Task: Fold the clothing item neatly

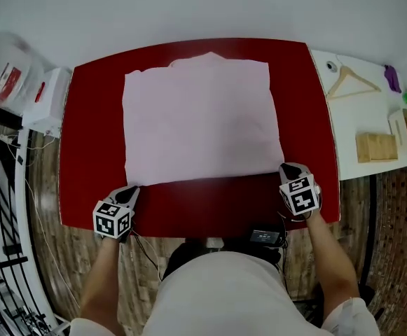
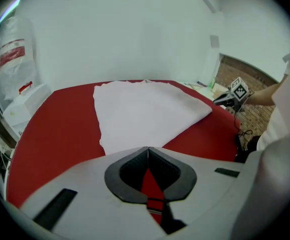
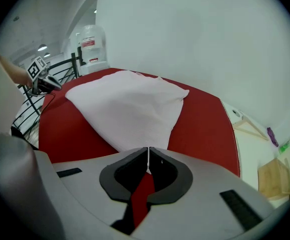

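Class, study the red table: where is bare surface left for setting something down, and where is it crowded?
Bare table lies left of the cloth, right of it, and along the near edge between the left tool and right tool. The far edge has almost none. The side table is crowded: hanger, wooden block.

— How are the arms placed?
— Both forearms reach up from the bottom edge of the head view, the left forearm (image 1: 99, 275) at lower left, the right forearm (image 1: 329, 257) at lower right, well apart.
— And the grippers?
— Each points forward and down. The left gripper (image 1: 131, 190) has its jaws pressed together at one near corner of the cloth (image 1: 199, 117). The right gripper (image 1: 288, 169) is closed too, with a white sliver of the other near corner pinched between its jaws.
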`<state>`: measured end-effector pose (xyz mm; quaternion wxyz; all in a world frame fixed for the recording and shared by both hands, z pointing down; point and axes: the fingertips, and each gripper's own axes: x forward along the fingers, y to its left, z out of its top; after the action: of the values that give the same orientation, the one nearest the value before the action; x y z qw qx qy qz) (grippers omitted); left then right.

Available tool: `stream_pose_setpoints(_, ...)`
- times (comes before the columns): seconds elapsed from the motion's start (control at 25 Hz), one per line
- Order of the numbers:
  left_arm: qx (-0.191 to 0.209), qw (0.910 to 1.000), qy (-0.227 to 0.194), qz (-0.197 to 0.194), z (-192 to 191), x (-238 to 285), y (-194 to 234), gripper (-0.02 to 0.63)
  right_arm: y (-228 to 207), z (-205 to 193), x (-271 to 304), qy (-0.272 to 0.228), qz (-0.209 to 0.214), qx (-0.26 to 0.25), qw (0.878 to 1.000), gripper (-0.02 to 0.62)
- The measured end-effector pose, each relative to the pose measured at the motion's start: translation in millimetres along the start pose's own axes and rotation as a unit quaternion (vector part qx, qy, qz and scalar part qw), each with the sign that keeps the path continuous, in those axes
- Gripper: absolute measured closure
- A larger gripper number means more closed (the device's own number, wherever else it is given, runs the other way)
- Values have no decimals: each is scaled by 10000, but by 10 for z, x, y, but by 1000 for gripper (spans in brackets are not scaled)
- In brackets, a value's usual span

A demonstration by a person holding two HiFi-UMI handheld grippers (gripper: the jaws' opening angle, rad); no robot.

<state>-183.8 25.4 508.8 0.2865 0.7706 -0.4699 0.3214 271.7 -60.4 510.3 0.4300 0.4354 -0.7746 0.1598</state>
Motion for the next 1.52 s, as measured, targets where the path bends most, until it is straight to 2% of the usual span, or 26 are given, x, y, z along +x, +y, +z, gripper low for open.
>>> stream_pose_setpoints(0.32, 81, 9984, -334, -459, -20, -197, -238, 600, 206, 24, -338, -130, -347, 199, 9991, 577)
stream_pose_setpoints(0.6, 197, 9936, -630, -916, -95, -422, -540, 600, 557, 11, -570, -257, -521, 240, 9980, 577)
stream_pose_setpoints(0.88, 358, 9882, -879, -1199, -119, -645, -722, 600, 836, 50, -788, -442, -653, 303, 9964, 577)
stream_pose_setpoints(1.2, 552, 9770, -1238, -1648, -132, -963, -963, 600, 1228, 15, -1113, -622, -811, 378, 9940, 577)
stream_pose_setpoints(1.52, 525, 9664, -1481, -2034, -107, -1172, -1323, 600, 1487, 9, -1451, -964, -808, 566, 9904, 577)
